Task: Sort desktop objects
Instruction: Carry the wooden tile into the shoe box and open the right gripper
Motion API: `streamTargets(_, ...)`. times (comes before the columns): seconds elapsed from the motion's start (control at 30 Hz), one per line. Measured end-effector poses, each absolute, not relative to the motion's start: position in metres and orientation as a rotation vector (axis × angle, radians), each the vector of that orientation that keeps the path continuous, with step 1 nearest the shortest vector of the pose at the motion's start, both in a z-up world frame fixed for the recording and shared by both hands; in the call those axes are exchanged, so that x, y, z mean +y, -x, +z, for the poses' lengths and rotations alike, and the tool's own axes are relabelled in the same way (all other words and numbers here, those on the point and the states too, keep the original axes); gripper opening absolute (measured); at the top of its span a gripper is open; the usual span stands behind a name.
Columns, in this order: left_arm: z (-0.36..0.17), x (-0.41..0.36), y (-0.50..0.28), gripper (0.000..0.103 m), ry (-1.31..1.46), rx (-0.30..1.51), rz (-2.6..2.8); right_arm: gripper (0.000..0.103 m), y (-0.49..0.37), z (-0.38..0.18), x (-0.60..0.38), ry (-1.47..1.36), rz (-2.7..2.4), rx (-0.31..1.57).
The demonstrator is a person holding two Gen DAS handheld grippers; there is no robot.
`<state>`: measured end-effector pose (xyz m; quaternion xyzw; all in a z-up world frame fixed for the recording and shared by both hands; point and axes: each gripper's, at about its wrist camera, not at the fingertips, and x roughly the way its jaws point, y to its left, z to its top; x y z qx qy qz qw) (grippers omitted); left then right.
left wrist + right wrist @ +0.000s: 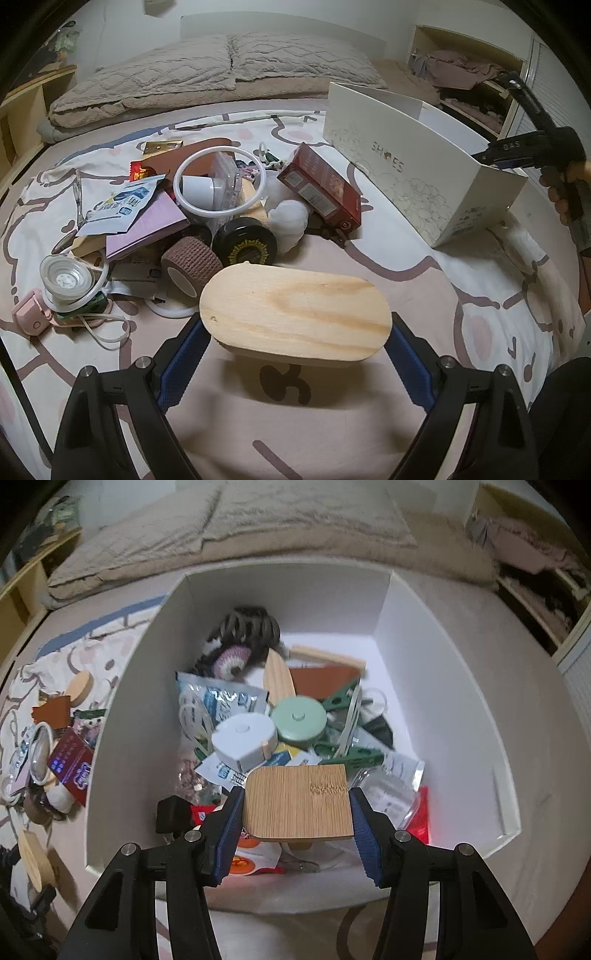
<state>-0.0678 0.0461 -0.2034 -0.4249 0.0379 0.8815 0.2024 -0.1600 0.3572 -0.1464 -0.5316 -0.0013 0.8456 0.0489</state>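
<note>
My left gripper (295,328) is shut on an oval wooden board (295,314) and holds it above the bedspread, in front of a pile of desktop objects (221,206). My right gripper (295,812) is shut on a square bamboo lid (297,803) and holds it over the open white shoe box (443,664), which holds several sorted items such as a green round lid (299,720) and a white tape measure (243,738). The shoe box also shows in the left wrist view (424,173), with the right gripper above its far corner.
The pile holds a red carton (319,184), a brown tape roll (190,266), a black round tin (245,245), a white ring (218,181) and a pink device (31,314). Pillows (221,66) lie at the bed's head. Shelves (472,85) stand at the right.
</note>
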Motion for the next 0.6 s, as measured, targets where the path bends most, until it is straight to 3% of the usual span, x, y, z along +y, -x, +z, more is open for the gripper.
streamTargets(0.3,-0.203,0.048,0.067,0.093,1.185,0.110,2.450,0.057,0.163,-0.160,0.360,1.639,2.517,0.008)
streamTargets(0.37,-0.203,0.049,0.067,0.093,1.185,0.112,2.448,0.067,0.163,-0.159,0.360,1.644,2.527,0.026)
streamTargets(0.43,-0.203,0.049,0.067,0.093,1.186,0.114,2.447,0.093,0.162,-0.156,0.359,1.638,2.521,0.029)
streamTargets(0.6,-0.204,0.049,0.066,0.093,1.189,0.119,2.448,0.093,0.153,-0.143,0.363,1.537,2.561,0.106)
